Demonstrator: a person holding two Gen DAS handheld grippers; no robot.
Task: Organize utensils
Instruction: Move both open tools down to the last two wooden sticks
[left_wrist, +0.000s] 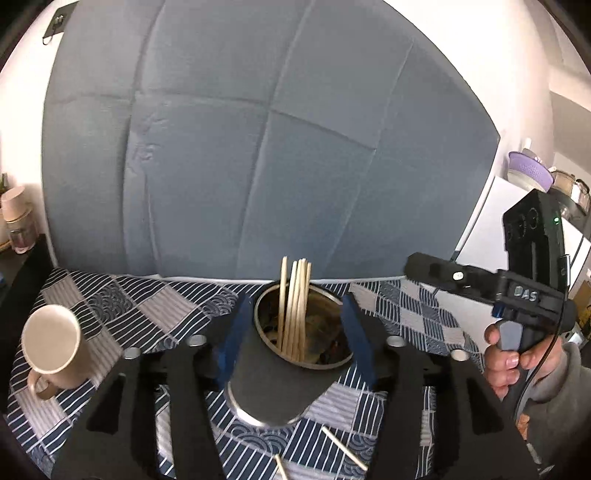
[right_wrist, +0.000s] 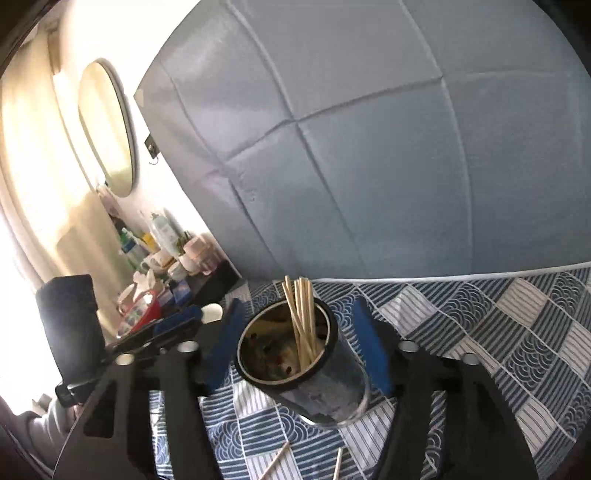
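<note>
Standing upright on the patterned cloth (left_wrist: 110, 306), the holder cup (left_wrist: 280, 387) is the landmark here: a dark cylinder with a metal rim, a bundle of pale chopsticks (left_wrist: 293, 310) leaning inside it with their tips well above the rim. In both wrist views the cup sits between blue pads, and neither pair presses on its wall. The left gripper (left_wrist: 291, 328) has its jaws apart to either side of the cup, and so does the right gripper (right_wrist: 295, 343); nothing is held.

The loose chopsticks (right_wrist: 275, 461) lie flat on the cloth on the near side of the cup, below and behind both sets of fingertips. Their long axes run slantwise, one end pointing toward the cup's base. Neither hand looks clearly nearer. The next pick probably calls for drawing a gripper back from the cup and dipping toward the cloth.

A beige mug (left_wrist: 51, 343) stands left of the cup, well apart.
</note>
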